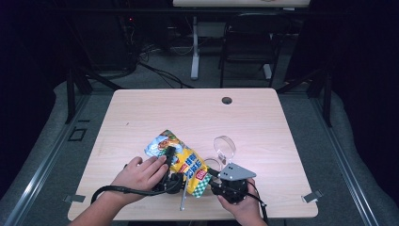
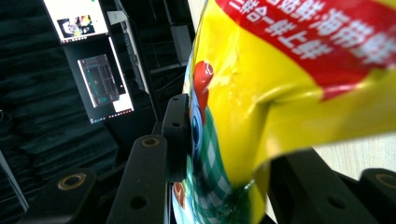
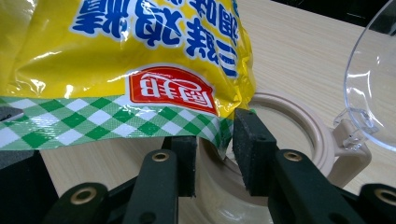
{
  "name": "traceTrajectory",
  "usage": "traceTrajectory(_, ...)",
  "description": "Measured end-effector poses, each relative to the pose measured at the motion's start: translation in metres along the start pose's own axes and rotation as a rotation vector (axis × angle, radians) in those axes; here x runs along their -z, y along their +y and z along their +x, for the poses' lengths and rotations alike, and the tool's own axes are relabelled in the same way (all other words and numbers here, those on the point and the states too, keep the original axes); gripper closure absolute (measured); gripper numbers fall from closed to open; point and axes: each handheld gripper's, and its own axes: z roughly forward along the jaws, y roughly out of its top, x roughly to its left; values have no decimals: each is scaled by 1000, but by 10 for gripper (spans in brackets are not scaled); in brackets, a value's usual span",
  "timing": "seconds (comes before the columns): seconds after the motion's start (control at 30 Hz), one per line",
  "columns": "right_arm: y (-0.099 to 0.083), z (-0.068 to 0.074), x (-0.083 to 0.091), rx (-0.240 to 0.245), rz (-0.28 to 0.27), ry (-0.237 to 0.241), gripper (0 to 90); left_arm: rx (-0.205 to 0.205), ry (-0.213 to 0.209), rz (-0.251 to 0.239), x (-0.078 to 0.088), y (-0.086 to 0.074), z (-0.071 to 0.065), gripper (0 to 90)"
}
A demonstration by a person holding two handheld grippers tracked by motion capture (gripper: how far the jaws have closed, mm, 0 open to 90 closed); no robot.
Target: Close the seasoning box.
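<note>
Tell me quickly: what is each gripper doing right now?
Left gripper: shut on the snack bag.
Right gripper: bag's corner between its fingers; grip cannot be told.

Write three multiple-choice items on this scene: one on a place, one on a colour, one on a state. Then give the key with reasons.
1. Where does the beige round container with the clear hinged lid stand?
A. beside the bag's checked end
B. at the table's far edge
C. on the floor

2. What colour is most of the glossy plastic snack bag?
A. purple
B. yellow
C. black

3. How is the container's lid?
A. shut
B. lying loose on the table
C. swung open

Key: 1 A, the right gripper view shows its rim just behind the green-checked edge; 2 B, yellow covers the bag in every view; 3 C, the clear lid stands up on its hinge.
</note>
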Motion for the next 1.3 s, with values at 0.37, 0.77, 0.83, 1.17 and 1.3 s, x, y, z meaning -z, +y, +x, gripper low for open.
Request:
traceTrajectory(0.37,0,0,-2,14,10,-29,805,-4,-8,-9,3,2,1,699)
traceTrajectory(0.77,0,-2,-1,16,2,-57,850,6,-23,-18,5,3,5,714)
traceTrajectory(0.83,0,-2,-1,13,-2,-56,853,6,-24,-20,5,3,5,714)
traceTrajectory(1.17,-2,-5,-2,-3,-7,-49,858,-1,-25,-23,6,5,7,717)
traceTrajectory(1.3,-2,-7,-3,-7,-10,-46,859,-10,-25,-21,6,5,8,717)
